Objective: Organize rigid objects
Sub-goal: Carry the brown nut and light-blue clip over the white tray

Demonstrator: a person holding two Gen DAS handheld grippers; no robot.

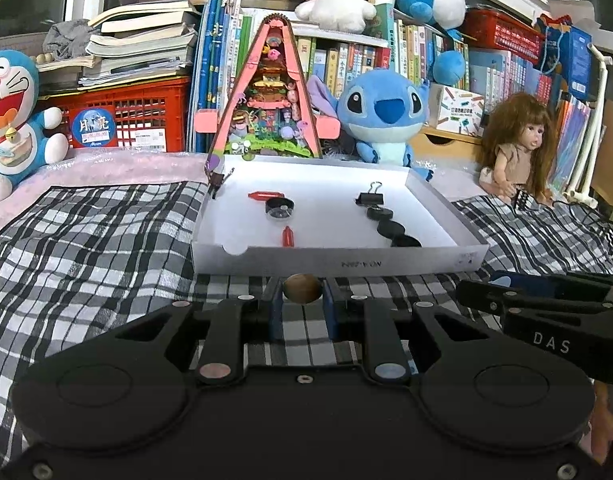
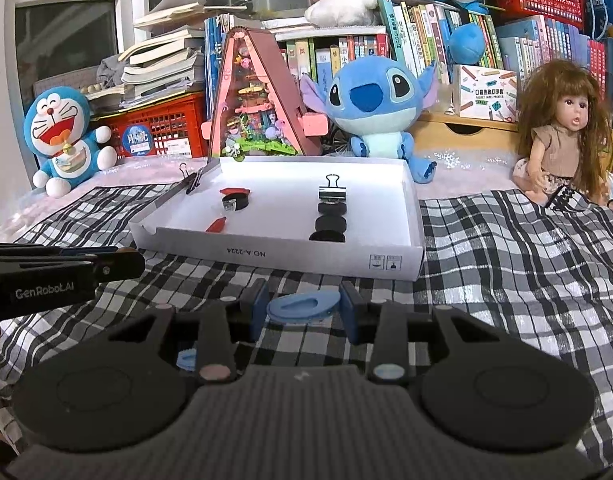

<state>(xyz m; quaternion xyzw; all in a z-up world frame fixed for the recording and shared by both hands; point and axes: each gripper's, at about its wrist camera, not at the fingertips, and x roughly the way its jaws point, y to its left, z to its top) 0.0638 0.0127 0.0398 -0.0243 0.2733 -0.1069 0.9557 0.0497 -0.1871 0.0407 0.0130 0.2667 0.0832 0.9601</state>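
A shallow white box lid [image 1: 338, 266] [image 2: 274, 254] lies on the checked cloth. It holds black binder clips [image 1: 369, 198] [image 2: 331, 193], a row of black discs [image 1: 392, 227] [image 2: 330, 222], a black ring [image 1: 279, 207] and red pieces [image 1: 287, 237] [image 2: 217, 225]. Just in front of the lid, my left gripper [image 1: 302, 300] is shut on a small brown ball [image 1: 301, 288]. Over the cloth, my right gripper [image 2: 304, 306] is shut on a light blue oval plastic piece [image 2: 302, 307]. Each gripper shows at the edge of the other's view, the right gripper [image 1: 546, 304] and the left gripper [image 2: 62, 270].
Plush toys [image 1: 382, 116] [image 2: 64, 140], a pink triangular toy house [image 1: 266, 92], a doll [image 2: 562, 136], red crates [image 1: 126, 116] and shelves of books stand behind the lid. A second light blue piece [image 2: 186, 359] lies on the cloth under my right gripper.
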